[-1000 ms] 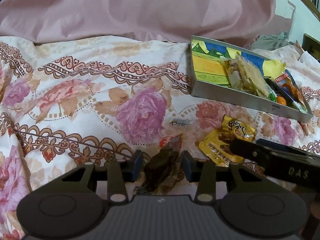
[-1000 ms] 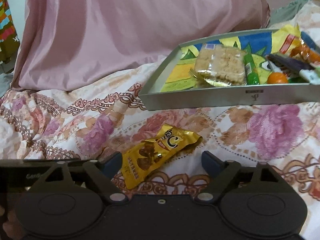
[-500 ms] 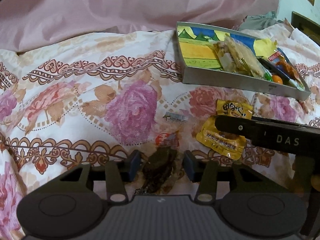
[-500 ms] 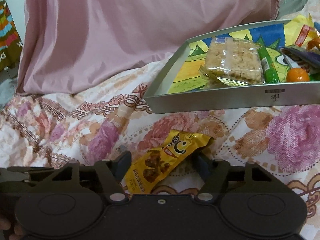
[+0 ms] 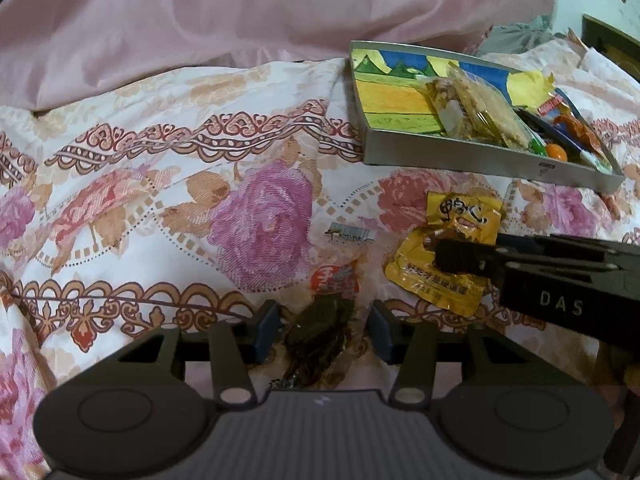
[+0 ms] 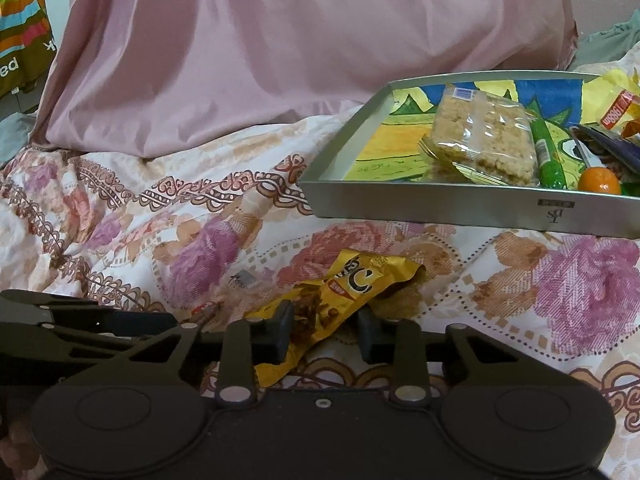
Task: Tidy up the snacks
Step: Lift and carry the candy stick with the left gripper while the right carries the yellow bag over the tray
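A yellow snack packet (image 6: 360,280) lies on the flowered bedspread in front of a silver tray (image 6: 440,204). My right gripper (image 6: 324,334) is closing on the packet's near half, and both pads touch it. In the left wrist view the same packet (image 5: 464,216) sits under the right gripper's dark finger (image 5: 452,258). A clear packet of dark dried snack (image 5: 320,332) with a red label lies between the pads of my left gripper (image 5: 322,334), which stand apart from it, open. The tray (image 5: 440,158) holds several snacks.
In the tray are a rice-crisp bar (image 6: 488,140), a green stick pack (image 6: 548,156) and a small orange (image 6: 598,182). A pink pillow (image 6: 300,40) rises behind the bedspread. The left gripper's arm (image 6: 100,320) lies close at the right gripper's left.
The right gripper's jaws have closed from wide apart onto the yellow packet. The left gripper's pads have drawn slightly apart around the dark snack packet. Both hands stayed roughly in place.
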